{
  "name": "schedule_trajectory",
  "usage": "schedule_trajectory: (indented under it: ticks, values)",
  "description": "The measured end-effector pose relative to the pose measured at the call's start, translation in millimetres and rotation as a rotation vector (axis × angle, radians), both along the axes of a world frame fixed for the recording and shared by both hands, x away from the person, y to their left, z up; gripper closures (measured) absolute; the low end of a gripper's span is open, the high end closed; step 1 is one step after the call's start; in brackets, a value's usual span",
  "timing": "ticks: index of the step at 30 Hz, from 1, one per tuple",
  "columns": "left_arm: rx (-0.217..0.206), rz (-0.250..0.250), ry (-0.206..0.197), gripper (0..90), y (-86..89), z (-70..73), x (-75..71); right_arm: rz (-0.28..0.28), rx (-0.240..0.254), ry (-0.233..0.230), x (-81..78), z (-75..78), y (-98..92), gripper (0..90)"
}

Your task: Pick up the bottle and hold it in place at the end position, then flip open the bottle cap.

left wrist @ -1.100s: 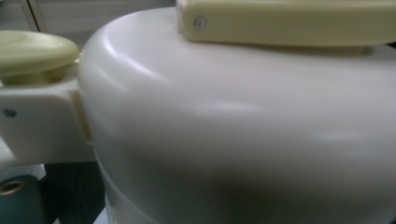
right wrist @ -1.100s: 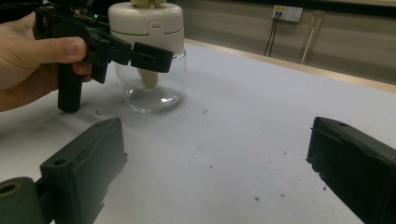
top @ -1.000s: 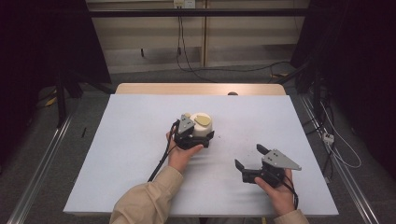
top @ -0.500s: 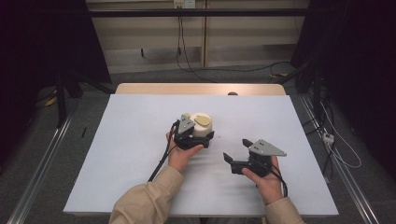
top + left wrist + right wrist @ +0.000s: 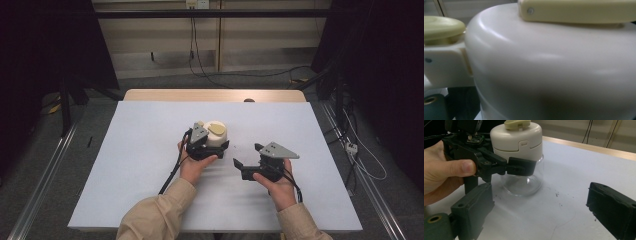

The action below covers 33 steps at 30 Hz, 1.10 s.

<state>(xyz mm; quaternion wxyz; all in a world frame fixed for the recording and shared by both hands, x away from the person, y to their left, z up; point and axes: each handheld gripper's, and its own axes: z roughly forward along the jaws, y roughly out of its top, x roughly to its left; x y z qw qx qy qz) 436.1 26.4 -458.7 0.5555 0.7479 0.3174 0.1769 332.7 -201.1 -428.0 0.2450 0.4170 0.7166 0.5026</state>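
A clear glass jar (image 5: 524,183) with a cream lid (image 5: 517,141) stands upright near the middle of the white table (image 5: 140,150). In the high view the jar (image 5: 216,133) sits in my left gripper (image 5: 220,145), which is shut on it just below the lid; one of its fingers (image 5: 520,169) crosses the glass. The lid (image 5: 549,65) is very close in the left gripper view, with a pale yellow handle (image 5: 579,10) on top. My right gripper (image 5: 247,155) is open to the right of the jar, a short gap away, its jaws wide apart (image 5: 541,207) and pointing at the glass.
Small dark specks lie on the white sheet (image 5: 564,202) in front of the jar. A wooden strip (image 5: 215,95) runs along the table's far edge. Cables (image 5: 200,70) lie on the floor beyond, and metal rails (image 5: 40,185) flank the table.
My right gripper has moved left and forward, closing in on the jar with its jaws open. The left gripper and the jar have stayed in place.
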Motion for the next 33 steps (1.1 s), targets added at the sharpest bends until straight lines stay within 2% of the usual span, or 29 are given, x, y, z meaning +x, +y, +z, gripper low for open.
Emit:
schedule_trajectory:
  ticks: [3,5,16,21,26,27,28,30,33]
  values:
    - [-0.006,-0.011,0.009,4.8,1.2,0.3,0.6,-0.003,0.008,0.004,2.7,0.5,1.6,6.2]
    - [0.007,-0.009,0.003,4.8,1.2,1.2,0.2,-0.004,0.008,0.006,4.0,0.7,2.7,6.2]
    - [0.009,-0.011,-0.005,4.8,0.4,0.7,-0.1,-0.018,-0.008,0.015,14.5,3.4,6.9,6.3]
    - [0.009,-0.010,-0.006,4.8,0.4,0.6,-0.4,-0.016,-0.013,0.011,18.8,6.8,10.3,10.0]
    - [0.005,-0.011,-0.006,4.8,-0.2,0.2,-0.5,-0.007,-0.023,0.013,21.3,10.0,12.4,19.4]
    - [0.005,-0.011,-0.006,4.9,-0.2,0.2,-0.5,-0.007,-0.022,0.017,21.5,11.0,13.1,22.2]
    - [0.005,-0.011,-0.006,4.8,-0.2,0.2,-0.5,0.002,-0.020,0.020,22.3,13.0,13.7,28.8]
    - [0.010,-0.012,-0.012,4.9,0.2,0.3,-0.1,0.004,-0.020,0.023,22.8,14.0,14.1,31.1]
    - [0.005,-0.010,-0.013,4.9,-0.1,-0.1,-0.5,0.011,-0.026,0.026,24.5,17.4,16.0,42.6]
